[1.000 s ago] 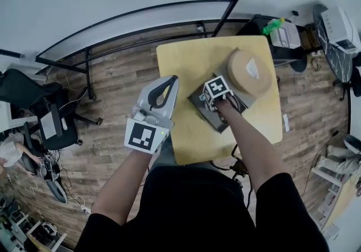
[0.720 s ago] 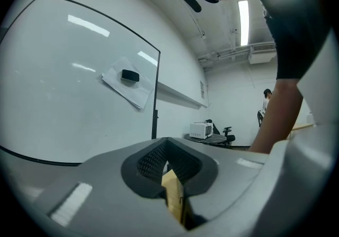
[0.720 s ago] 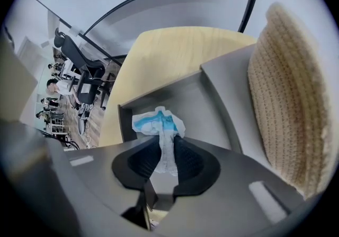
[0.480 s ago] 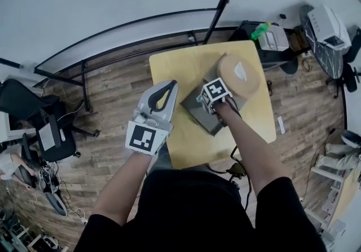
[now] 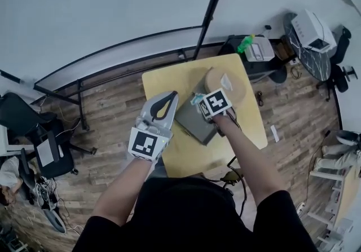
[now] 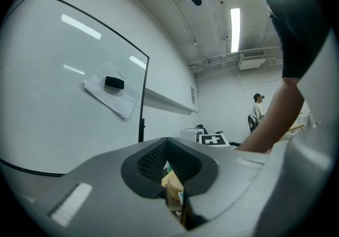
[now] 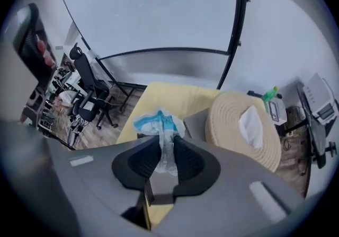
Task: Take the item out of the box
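Progress:
- Extraction looks nearly done. Right gripper (image 7: 166,143) clamped on crumpled blue-white packet (image 7: 157,123); packet held in air, apparently clear of grey box (image 5: 192,125).
- Left to do, as judged: carry packet aside, set it on yellow table (image 5: 169,79), let go.
- Left gripper (image 5: 168,96) at 9 o'clock of box, jaws together, nothing between them, touching nothing.

Containers:
- Box mid-table; inside not visible, so cannot tell if anything remains.
- Round woven holder (image 5: 225,83) at 1 o'clock of box, just beside it; white tissue pokes from top slot.
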Motion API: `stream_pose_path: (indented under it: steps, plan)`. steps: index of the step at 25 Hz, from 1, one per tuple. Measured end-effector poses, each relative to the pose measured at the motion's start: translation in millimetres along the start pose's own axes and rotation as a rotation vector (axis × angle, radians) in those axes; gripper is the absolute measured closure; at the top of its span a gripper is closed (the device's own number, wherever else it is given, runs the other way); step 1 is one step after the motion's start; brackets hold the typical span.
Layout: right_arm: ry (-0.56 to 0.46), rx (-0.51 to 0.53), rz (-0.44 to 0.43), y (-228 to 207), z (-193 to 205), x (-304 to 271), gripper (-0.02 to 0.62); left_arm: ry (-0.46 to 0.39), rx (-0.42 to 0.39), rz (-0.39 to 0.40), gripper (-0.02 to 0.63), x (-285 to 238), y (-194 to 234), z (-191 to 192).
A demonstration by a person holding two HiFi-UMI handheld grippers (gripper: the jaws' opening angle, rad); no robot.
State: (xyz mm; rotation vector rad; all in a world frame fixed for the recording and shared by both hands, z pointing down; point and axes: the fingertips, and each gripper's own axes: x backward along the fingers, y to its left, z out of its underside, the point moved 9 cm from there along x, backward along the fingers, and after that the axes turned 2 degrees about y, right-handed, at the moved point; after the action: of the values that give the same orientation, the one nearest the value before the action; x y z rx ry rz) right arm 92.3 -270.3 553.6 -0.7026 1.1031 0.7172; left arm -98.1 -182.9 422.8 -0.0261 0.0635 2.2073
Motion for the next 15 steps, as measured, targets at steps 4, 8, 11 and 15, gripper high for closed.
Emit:
stream_pose_path:
  steps: [4, 8, 11, 15]
  plan:
    - [-0.151, 0.034, 0.051, 6, -10, 42, 0.515, -0.044, -0.037, 0.026, 0.607, -7, -3, -8]
    - [-0.299, 0.065, 0.104, 13, -13, 80, 0.515, -0.038, -0.022, 0.039, 0.607, -12, -7, -12]
    - [-0.410, 0.084, 0.146, 18, -13, 105, 0.515, -0.040, -0.024, 0.054, 0.607, -16, -8, -18]
    - [-0.551, 0.093, 0.201, 22, -11, 132, 0.517, -0.052, -0.043, 0.072, 0.607, -20, -12, -25]
